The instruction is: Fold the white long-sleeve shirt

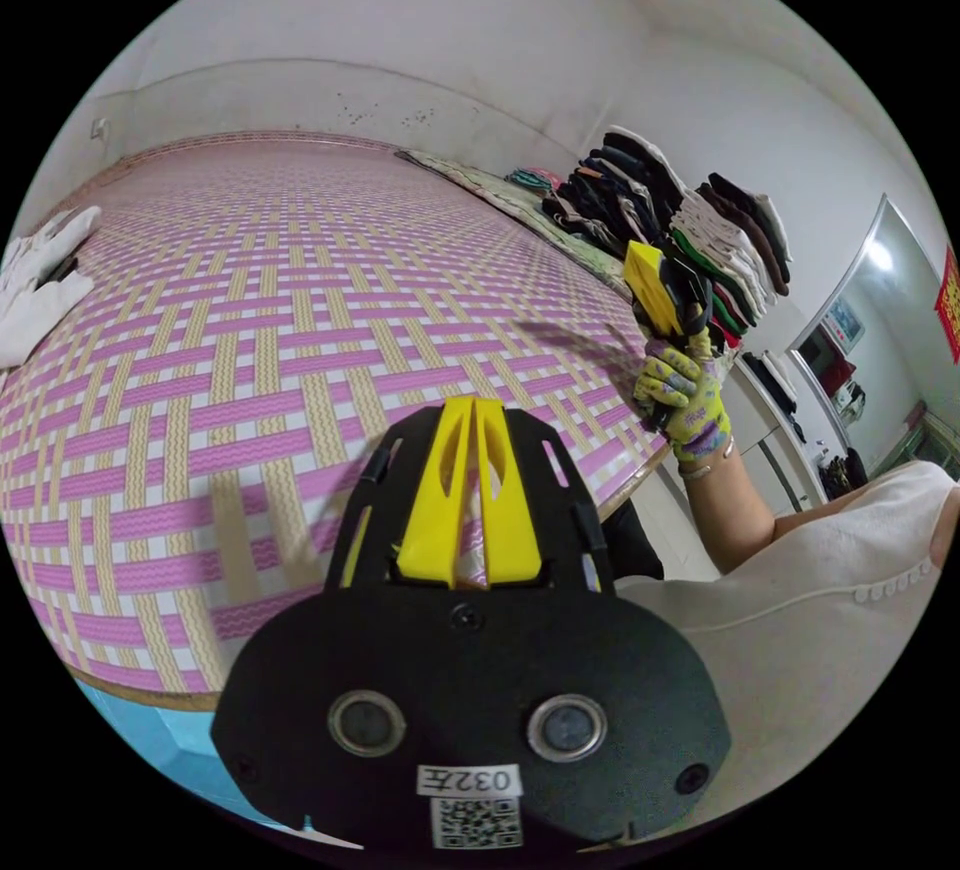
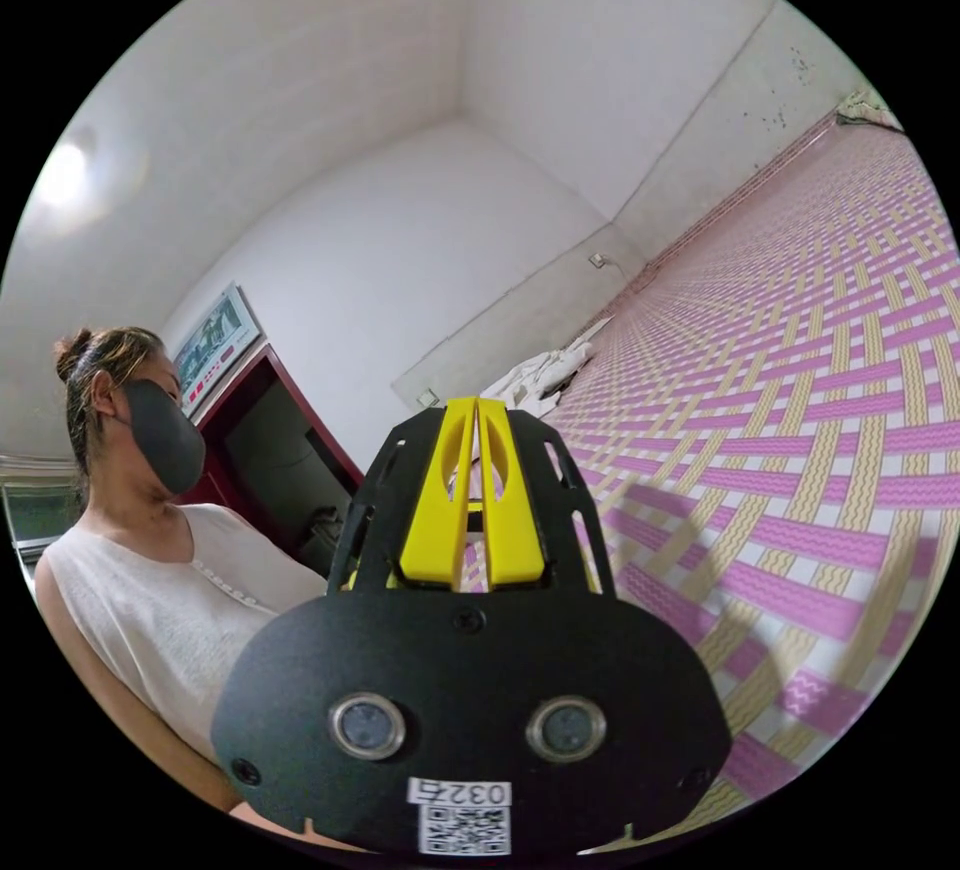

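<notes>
The white shirt [image 1: 40, 285] lay crumpled at the mat's [image 1: 250, 310] far left edge, well apart from both tools. Soft and light, it looked best taken by shoulders or hem. The left gripper [image 1: 474, 410] hung clenched and empty; the right gripper [image 1: 655, 285], raised near stacked clothes [image 1: 700, 230], seemed likewise closed on nothing.

Both low over shared mat [image 1: 250, 310]

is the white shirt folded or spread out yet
Neither: the white shirt lies bunched in a heap at the mat's far edge, with both grippers shut and holding nothing.
</notes>
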